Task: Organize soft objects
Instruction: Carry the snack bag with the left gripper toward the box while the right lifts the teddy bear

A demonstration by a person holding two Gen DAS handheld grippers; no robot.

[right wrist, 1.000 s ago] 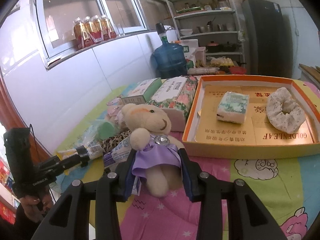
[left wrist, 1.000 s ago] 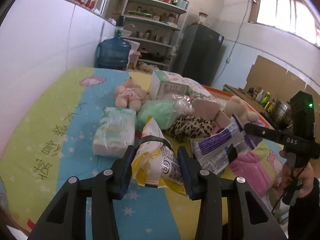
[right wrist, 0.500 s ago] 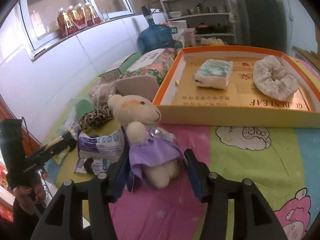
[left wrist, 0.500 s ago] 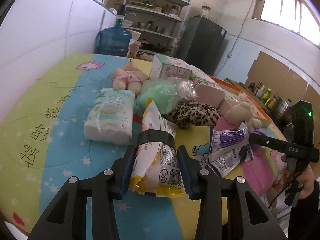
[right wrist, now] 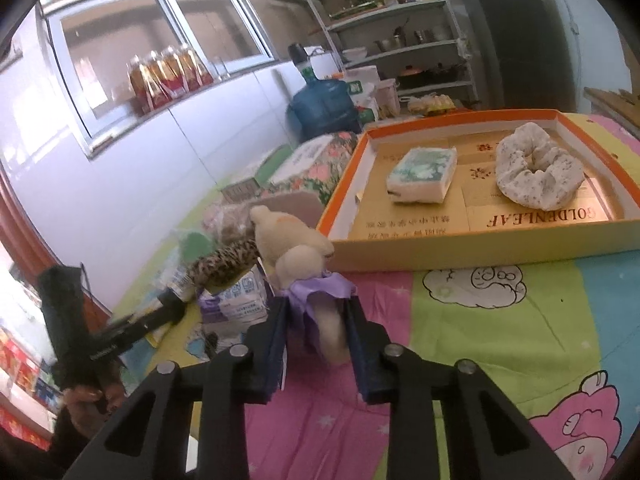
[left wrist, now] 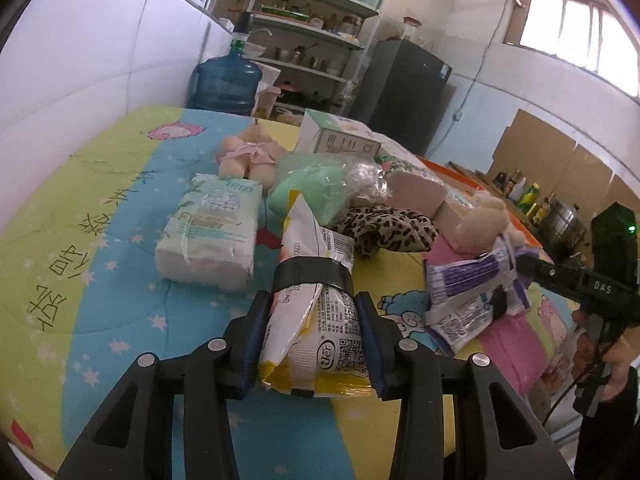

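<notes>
Since a moment ago the right gripper (right wrist: pixel 316 322) has just been closing and now pinches the cream bear (right wrist: pixel 298 256) by its legs. Left to right: the left gripper (left wrist: pixel 314 340) clamps the taped snack packet (left wrist: pixel 316 312); the bear stands before the orange tray (right wrist: pixel 500 254).

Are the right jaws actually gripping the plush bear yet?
Touching. In the right wrist view the right gripper jaws, having just been closing, press both sides of the plush bear at its purple dress and leg.
</notes>
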